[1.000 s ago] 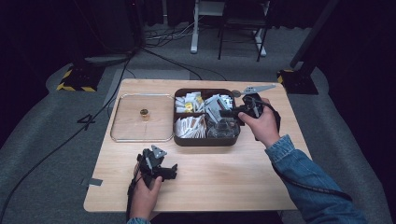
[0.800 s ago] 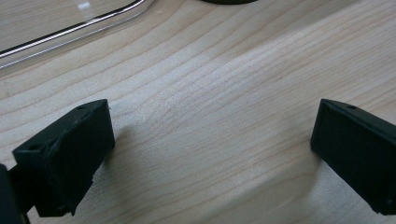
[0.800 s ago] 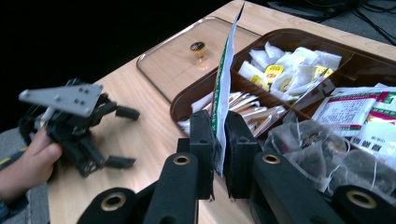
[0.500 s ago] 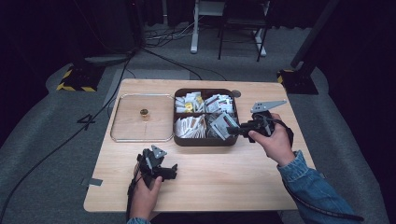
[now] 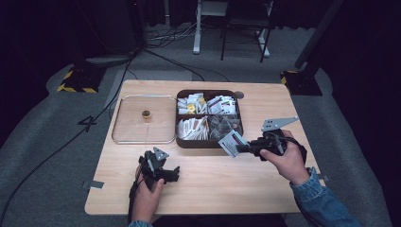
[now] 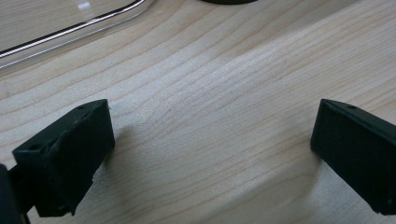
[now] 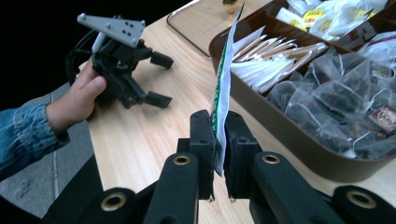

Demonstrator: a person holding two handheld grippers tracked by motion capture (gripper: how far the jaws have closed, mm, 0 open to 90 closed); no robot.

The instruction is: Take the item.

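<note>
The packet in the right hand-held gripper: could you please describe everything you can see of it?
The packet is a thin, flat sachet, white with green along one edge, apparently paper. The right hand-held gripper is shut on its lower end, so it stands edge-on in the right gripper view. In the high view it hangs over the table, just in front of the brown box.

The worktop [image 5: 208,189] is pale wood with fine grain; the divided box [image 5: 209,143] is dark brown; the held sachet [image 7: 223,93] is white with a green edge; both tongs are black.
</note>
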